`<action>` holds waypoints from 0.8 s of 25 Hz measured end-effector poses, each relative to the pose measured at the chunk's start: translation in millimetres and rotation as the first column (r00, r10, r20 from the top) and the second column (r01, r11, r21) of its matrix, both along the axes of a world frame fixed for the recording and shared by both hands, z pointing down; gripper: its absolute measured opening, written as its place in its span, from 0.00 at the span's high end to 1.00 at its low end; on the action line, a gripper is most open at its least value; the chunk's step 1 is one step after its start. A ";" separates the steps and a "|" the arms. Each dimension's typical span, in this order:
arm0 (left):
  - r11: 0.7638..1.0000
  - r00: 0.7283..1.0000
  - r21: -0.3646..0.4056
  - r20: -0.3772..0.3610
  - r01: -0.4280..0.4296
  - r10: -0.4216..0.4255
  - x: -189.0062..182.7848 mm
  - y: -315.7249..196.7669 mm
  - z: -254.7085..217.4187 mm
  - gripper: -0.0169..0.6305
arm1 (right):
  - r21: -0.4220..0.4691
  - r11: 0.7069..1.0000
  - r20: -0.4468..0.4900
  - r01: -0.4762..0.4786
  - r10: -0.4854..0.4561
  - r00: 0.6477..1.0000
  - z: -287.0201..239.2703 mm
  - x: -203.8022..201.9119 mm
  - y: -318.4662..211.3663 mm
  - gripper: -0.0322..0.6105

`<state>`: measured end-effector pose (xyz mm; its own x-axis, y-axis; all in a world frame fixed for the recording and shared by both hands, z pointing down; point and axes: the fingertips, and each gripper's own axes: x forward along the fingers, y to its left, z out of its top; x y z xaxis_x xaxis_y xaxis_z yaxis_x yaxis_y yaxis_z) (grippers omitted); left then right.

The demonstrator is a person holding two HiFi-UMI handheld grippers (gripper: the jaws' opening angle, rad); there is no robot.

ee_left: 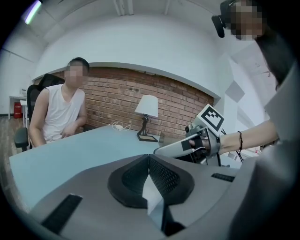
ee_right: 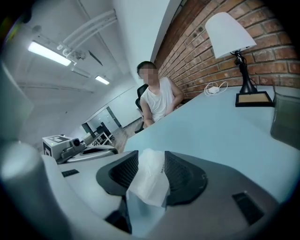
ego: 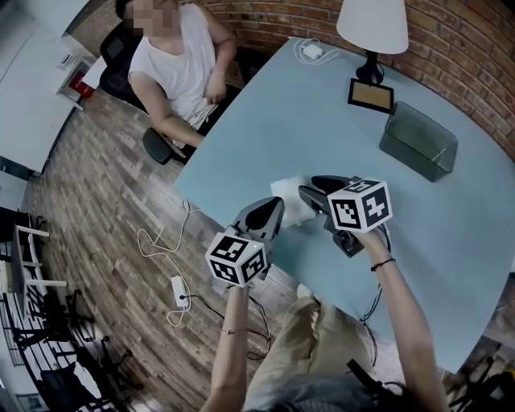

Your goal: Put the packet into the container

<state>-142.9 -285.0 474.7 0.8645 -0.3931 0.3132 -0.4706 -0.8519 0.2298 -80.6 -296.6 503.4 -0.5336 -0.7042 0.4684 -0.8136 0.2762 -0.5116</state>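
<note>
Head view: packet (ego: 291, 201) sits mid-frame, well apart from the container (ego: 418, 143) at upper right. Left gripper (ego: 275, 212) pinches it; right gripper (ego: 312, 193) stands open around it. Transfer remains.

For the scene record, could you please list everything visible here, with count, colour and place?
table: one, light blue, filling the middle of the head view
packet: one, white, at the table's near edge
container: one, translucent grey-green, right side of the table
lamp: one, white shade and dark stand, far side of the table
picture frame: one, dark, beside the lamp's base
charger with cable: one, white, far table edge
seated person: one, white sleeveless top, at the table's left
adapter with cable: one, white, on the wooden floor
left tongs: grey, shut on the packet
right tongs: grey, open around the packet
</note>
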 end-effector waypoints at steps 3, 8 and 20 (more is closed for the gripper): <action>1.000 1.000 -0.007 -0.002 0.005 -0.005 -2.2 -4.0 2.7 0.96 | -0.021 1.000 0.035 -0.015 0.015 0.999 4.9 -1.6 0.1 0.69; 1.000 1.000 -0.017 -0.004 0.015 -0.015 -5.2 -5.9 5.1 0.96 | -0.091 0.996 0.000 0.000 0.000 1.000 30.8 -9.1 5.1 0.68; 0.999 1.000 -0.042 0.007 0.005 -0.005 -10.3 0.5 17.2 0.96 | -0.168 0.986 0.000 0.008 -0.008 1.000 49.6 -13.8 0.9 0.69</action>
<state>-153.2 -284.5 491.9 0.8604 -0.3836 0.3355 -0.4764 -0.8393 0.2621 -94.5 -295.8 553.0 -0.5386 -0.6114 0.5797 -0.8121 0.1932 -0.5506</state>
